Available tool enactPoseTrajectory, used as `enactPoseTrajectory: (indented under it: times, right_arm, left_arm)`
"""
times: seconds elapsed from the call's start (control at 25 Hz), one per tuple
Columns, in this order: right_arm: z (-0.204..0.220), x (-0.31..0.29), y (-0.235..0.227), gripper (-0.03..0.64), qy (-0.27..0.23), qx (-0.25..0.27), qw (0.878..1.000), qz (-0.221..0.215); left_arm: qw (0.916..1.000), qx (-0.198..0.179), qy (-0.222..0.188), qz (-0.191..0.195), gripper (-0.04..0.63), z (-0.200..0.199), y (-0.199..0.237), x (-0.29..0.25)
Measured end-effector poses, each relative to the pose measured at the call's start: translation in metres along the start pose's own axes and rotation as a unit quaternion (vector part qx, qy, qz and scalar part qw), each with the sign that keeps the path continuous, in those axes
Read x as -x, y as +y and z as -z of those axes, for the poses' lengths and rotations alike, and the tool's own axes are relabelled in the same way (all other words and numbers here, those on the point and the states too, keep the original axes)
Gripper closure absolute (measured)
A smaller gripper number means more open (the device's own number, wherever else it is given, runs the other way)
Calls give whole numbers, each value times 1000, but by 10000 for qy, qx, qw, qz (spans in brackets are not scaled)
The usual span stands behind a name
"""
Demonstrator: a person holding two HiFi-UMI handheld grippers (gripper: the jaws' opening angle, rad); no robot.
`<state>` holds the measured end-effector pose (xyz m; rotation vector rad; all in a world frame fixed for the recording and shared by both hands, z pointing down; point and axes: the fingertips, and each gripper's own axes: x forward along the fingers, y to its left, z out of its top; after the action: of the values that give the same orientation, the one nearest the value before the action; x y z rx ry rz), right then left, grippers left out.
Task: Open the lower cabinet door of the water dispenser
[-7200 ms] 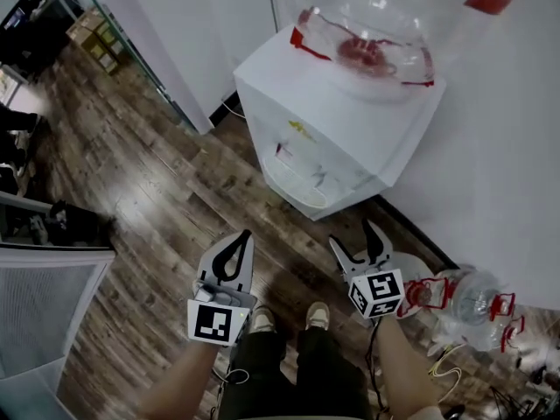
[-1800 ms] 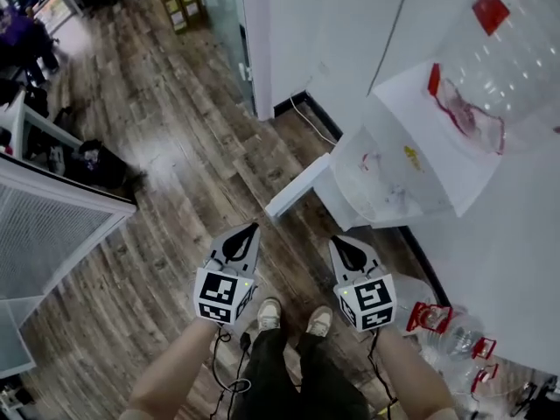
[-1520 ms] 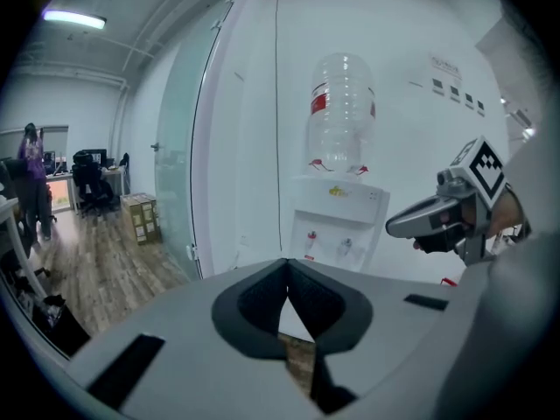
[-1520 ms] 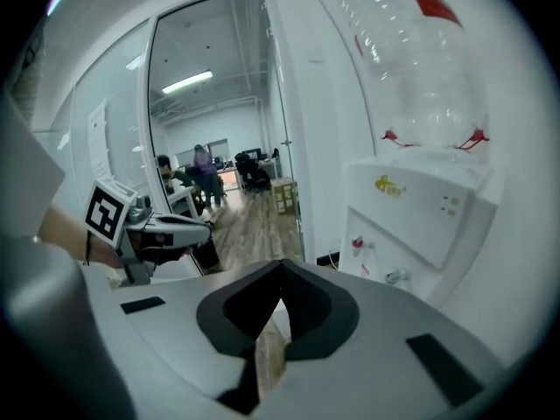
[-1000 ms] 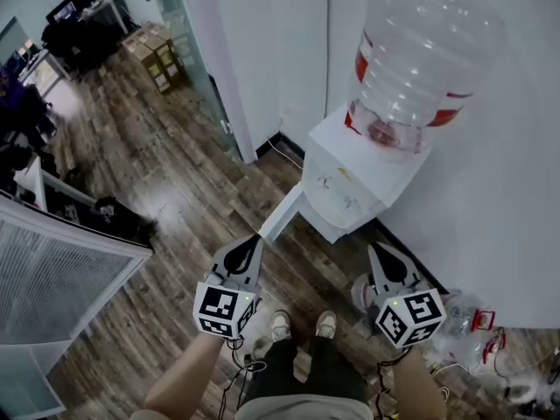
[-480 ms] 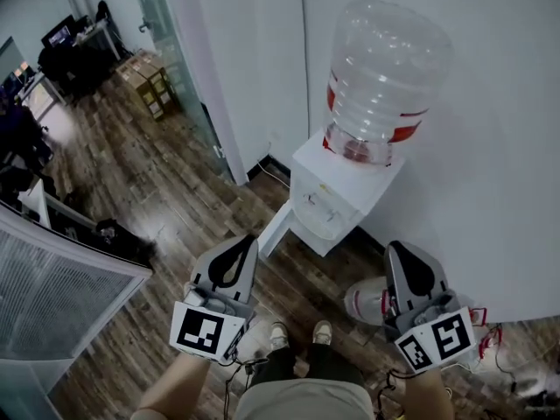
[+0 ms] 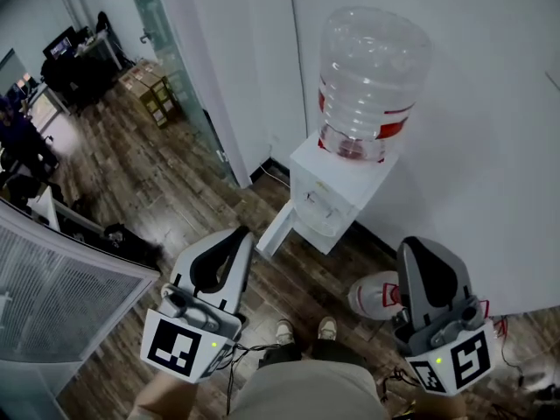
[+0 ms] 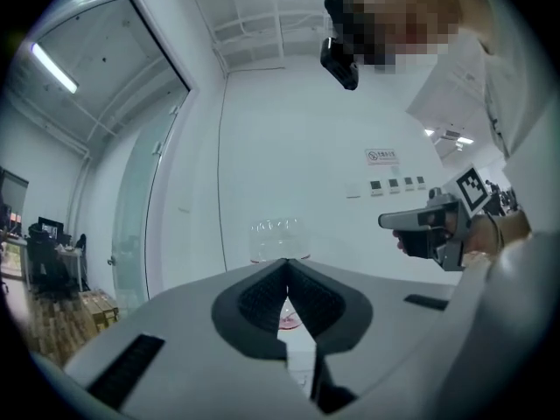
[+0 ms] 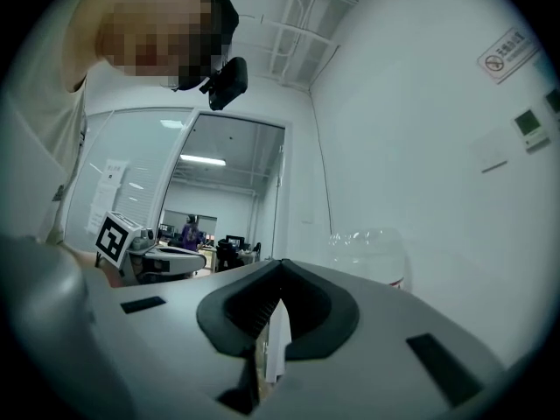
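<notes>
The white water dispenser [image 7: 339, 191] stands against the wall with a big clear bottle [image 7: 372, 68] on top. Its lower cabinet door [image 7: 273, 231] hangs open, swung out to the left over the wood floor. My left gripper [image 7: 241, 234] and right gripper [image 7: 411, 244] are held high and close to the head camera, well back from the dispenser and touching nothing. Both have their jaws together and nothing in them. The left gripper view has its shut tips [image 8: 287, 263] below the bottle [image 8: 278, 238]. In the right gripper view the shut tips [image 9: 280, 266] sit left of the bottle [image 9: 372, 250].
A spare bottle [image 7: 373, 294] lies on the floor right of the dispenser. A glass partition [image 7: 179, 86] and cardboard boxes [image 7: 147, 94] are at the back left. A grey mesh panel [image 7: 52, 300] stands at the left. My shoes [image 7: 304, 329] are between the grippers.
Both grippers have risen toward the head camera and look larger. The view has pulled back from the dispenser. The cabinet door stays open.
</notes>
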<state>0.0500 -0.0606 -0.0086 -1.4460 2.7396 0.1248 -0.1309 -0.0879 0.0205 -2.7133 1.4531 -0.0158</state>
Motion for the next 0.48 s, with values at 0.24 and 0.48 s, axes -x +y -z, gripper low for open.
enactPoseTrajectory:
  times: [0.24, 0.48]
  right_arm:
    - [-22, 13, 5, 611, -128, 172, 9998, -54]
    - [-31, 26, 5, 611, -277, 318, 9991, -28]
  left_arm:
    - [9993, -193, -324, 7, 589, -31, -12, 10]
    - [9990, -255, -371, 6, 589, -33, -26, 16]
